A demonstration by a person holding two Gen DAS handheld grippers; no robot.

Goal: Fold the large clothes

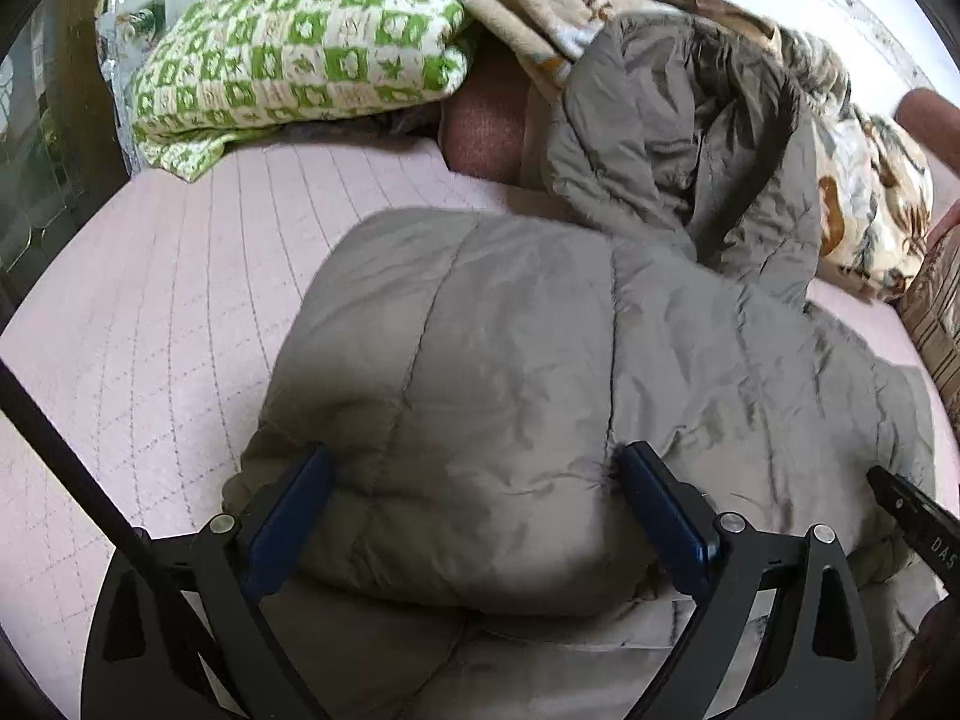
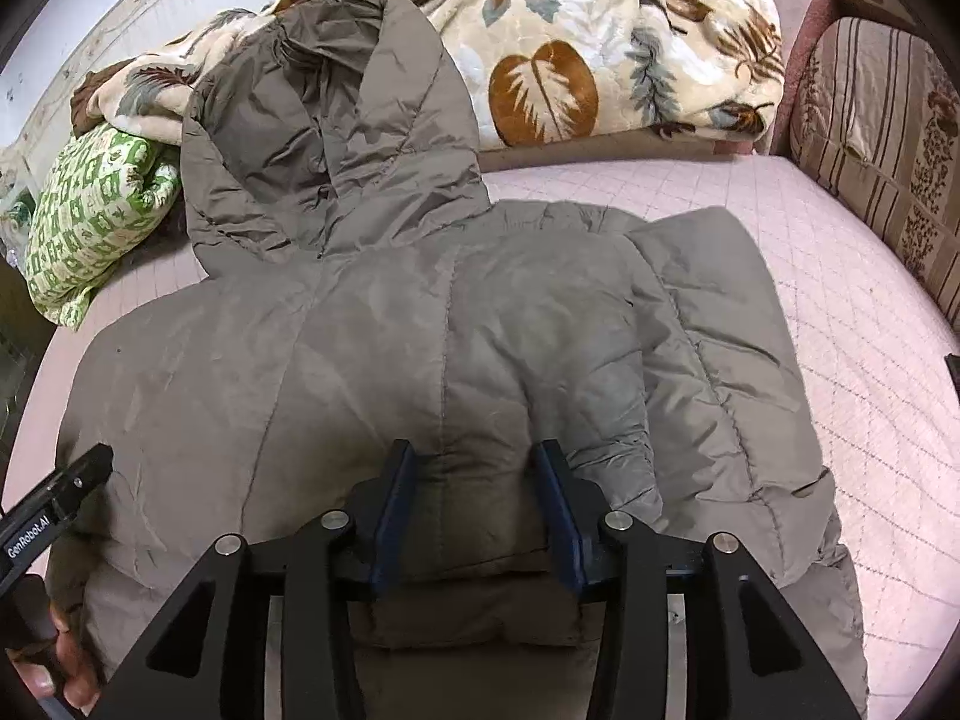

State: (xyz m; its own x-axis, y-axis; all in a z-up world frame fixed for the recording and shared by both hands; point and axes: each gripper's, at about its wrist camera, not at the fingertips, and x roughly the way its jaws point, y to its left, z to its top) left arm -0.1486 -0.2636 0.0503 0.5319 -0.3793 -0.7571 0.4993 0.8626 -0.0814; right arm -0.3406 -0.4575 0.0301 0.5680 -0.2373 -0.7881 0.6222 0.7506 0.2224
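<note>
Lying back-up on the pink quilted bed (image 2: 840,276), the grey puffer jacket (image 2: 420,330) fills the space ahead of both sets of fingers, hood (image 2: 324,138) farthest off. The left gripper (image 1: 474,516) stands wide apart, straddling padded fabric; the right gripper (image 2: 474,510) stands narrower, fabric bulging between its fingers, though whether it pinches I cannot tell. Likely light, soft, slippery, springy: gather a thick pinch at the hem

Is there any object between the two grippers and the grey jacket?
Nothing visible does. The left gripper and right gripper are both open, with folds of the grey jacket already bulging between their fingers on the pink mattress.
</note>
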